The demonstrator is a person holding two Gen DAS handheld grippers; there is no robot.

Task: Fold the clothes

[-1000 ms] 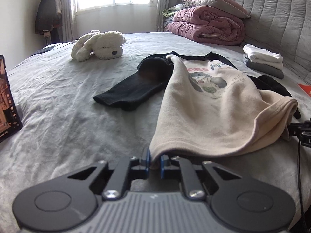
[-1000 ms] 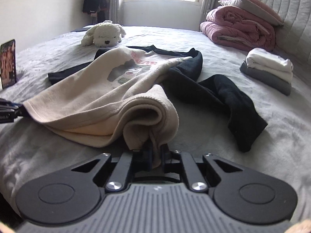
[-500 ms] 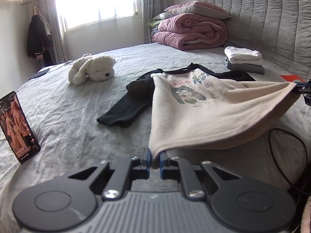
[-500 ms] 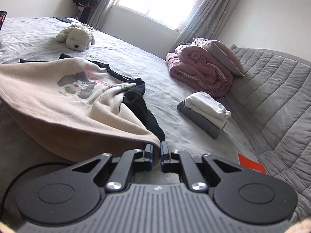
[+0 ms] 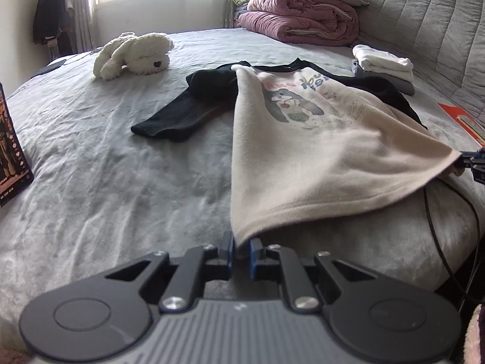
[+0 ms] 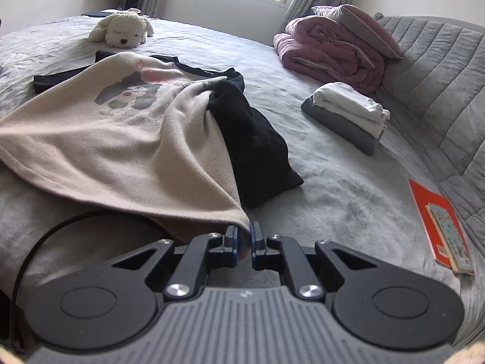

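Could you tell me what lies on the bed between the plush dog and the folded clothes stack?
The sweatshirt: its black collar and shoulders lie between plush dog and folded stack, in both wrist views.

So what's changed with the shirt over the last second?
The cream sweatshirt hem, bunched a second ago, has been pulled out taut between the left tongs and right tongs. The right jaws have just been opening slightly, hem corner still between them. Plush dog and folded stack stayed put.
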